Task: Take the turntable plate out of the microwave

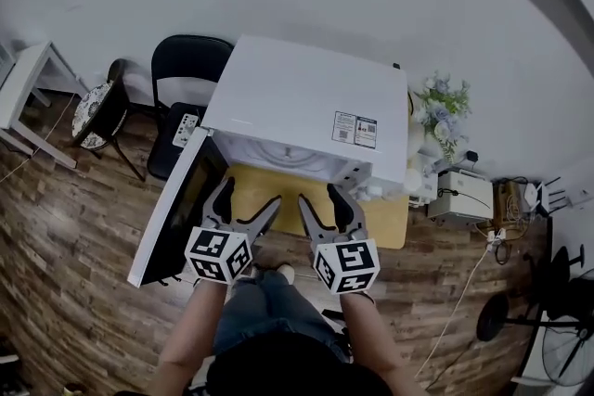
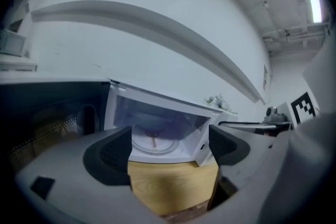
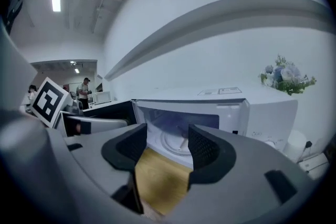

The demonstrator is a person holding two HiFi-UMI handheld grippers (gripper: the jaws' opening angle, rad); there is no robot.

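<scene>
Held left tool [image 1: 251, 195] and right tool [image 1: 318, 195] with jaws apart, nothing in either, just in front of the microwave [image 1: 306, 102]. Spotted the plate [image 2: 168, 145] inside, untouched, door [image 1: 172, 218] swung right out.

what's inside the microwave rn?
The glass turntable plate lies flat in the microwave, a reddish hub showing through it. Nothing else seen. The left claw covers the plate's left edge and that cavity corner.

No readable text, sticker [image 1: 355, 129] on microwave [image 1: 297, 97] top too small

One microwave [image 1: 306, 102], one plate [image 2: 152, 140], two grippers [image 1: 251, 193] [image 1: 320, 195]
</scene>
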